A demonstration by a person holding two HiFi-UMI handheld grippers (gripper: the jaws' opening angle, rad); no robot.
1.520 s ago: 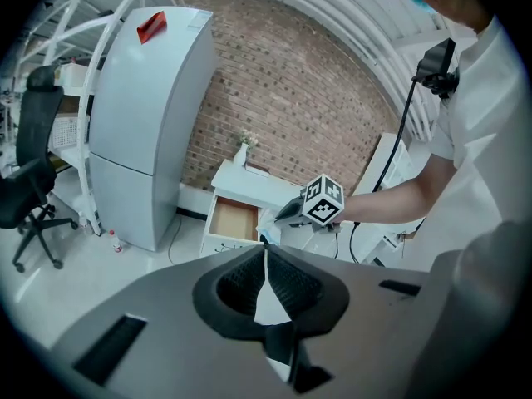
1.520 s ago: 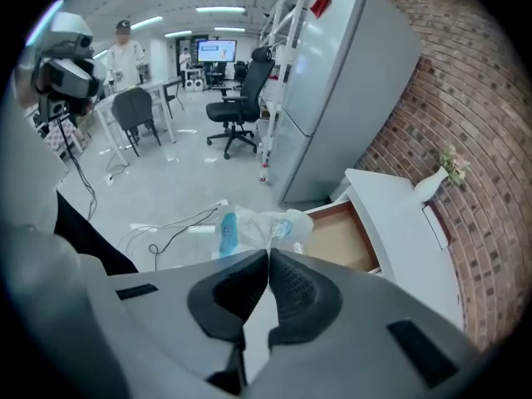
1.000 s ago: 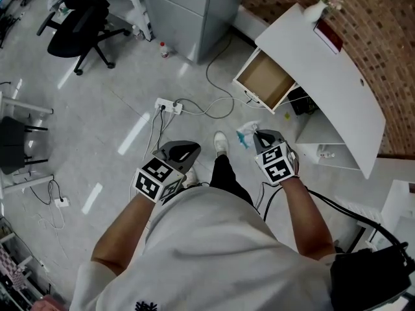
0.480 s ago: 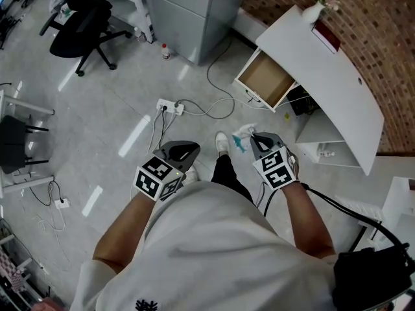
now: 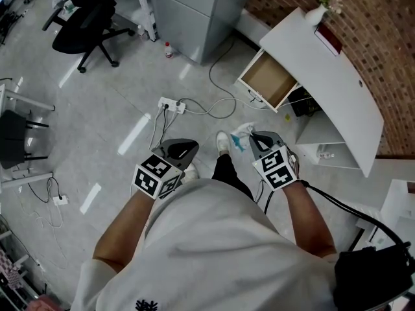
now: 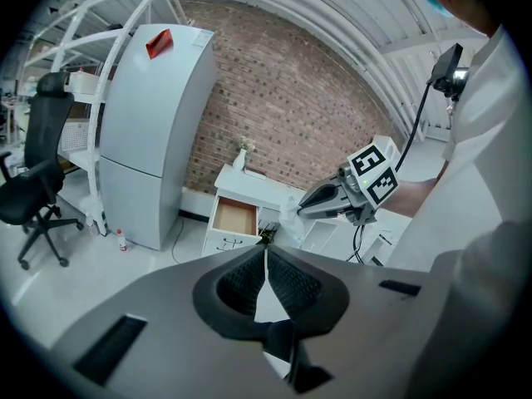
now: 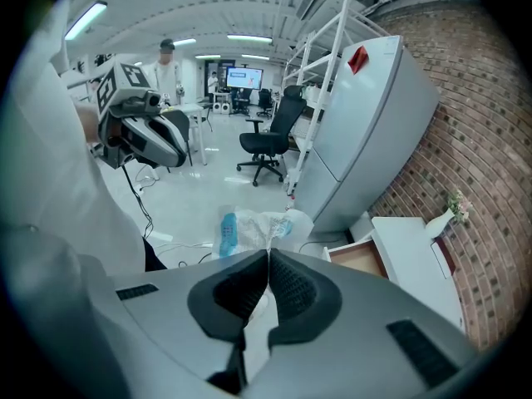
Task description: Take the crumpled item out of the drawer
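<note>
The crumpled item (image 5: 241, 135), a white and blue plastic wrapper, hangs in the air from my right gripper (image 5: 253, 137), which is shut on it. In the right gripper view the wrapper (image 7: 253, 225) bunches out just past the closed tips of the right gripper (image 7: 268, 252). The open wooden drawer (image 5: 269, 80) of the white cabinet (image 5: 337, 76) stands a short way ahead and to the right, and looks empty inside. My left gripper (image 5: 174, 153) is shut on nothing at the left. From the left gripper view, past the left gripper (image 6: 266, 252), the right gripper (image 6: 332, 199) shows with the wrapper (image 6: 289, 214) in front of the drawer (image 6: 233, 217).
A tall grey cabinet (image 5: 194, 11) stands left of the drawer, with a small bottle (image 5: 168, 49) at its foot. A power strip (image 5: 170, 105) and cables lie on the floor ahead. An office chair (image 5: 84, 24) is at far left. A vase (image 5: 316, 11) sits on the white cabinet.
My right gripper has drifted slightly left, away from the drawer, with the wrapper still in it. The left gripper has barely moved.
</note>
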